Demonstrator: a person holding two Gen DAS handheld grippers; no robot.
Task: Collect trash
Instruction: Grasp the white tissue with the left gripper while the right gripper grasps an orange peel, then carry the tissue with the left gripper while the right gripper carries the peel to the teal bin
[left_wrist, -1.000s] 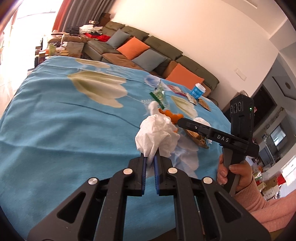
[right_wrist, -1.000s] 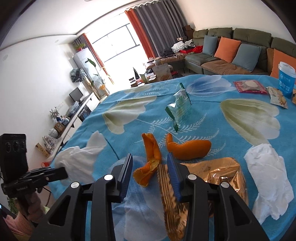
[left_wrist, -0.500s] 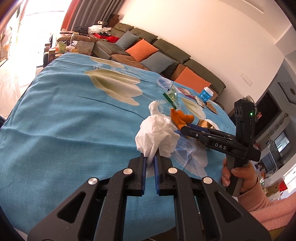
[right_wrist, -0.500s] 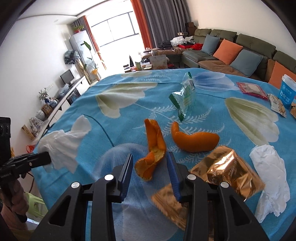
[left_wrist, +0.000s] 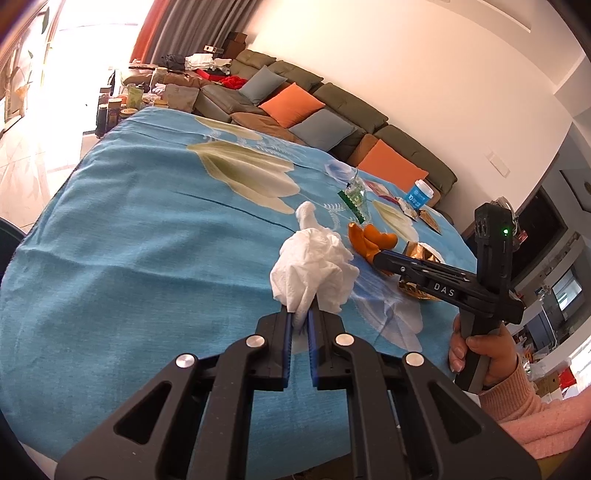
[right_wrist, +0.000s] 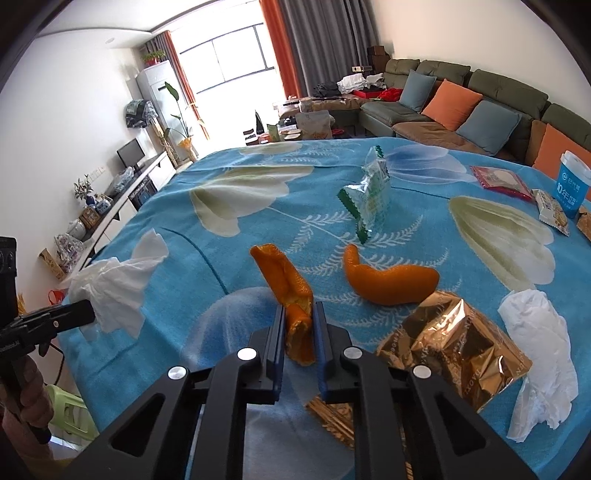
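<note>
Left gripper (left_wrist: 301, 317) is clamped on a crumpled white tissue (left_wrist: 312, 273), held just above the blue floral cloth (left_wrist: 147, 240) covering the bench. Right gripper (right_wrist: 299, 325) has its jaws closing on an upright strip of orange peel (right_wrist: 286, 291); the peel's lower end sits between the pads, which appear to be pressing it.

Remaining trash on the cloth: a second curved peel (right_wrist: 391, 284) just right of the gripped one, a gold foil wrapper (right_wrist: 454, 343) near right, a loose white tissue (right_wrist: 539, 354) at the right edge, and a green-and-clear snack bag (right_wrist: 367, 192) farther off.

Handling assessment: the peel is light, leathery and bendable, probably waxy on its outer face; a hold across its thick lower section looks soundest. The tissue is soft and nearly weightless; a pinch on any bunched fold holds it. The foil is likely slippery and springy, best taken at a creased edge.
</note>
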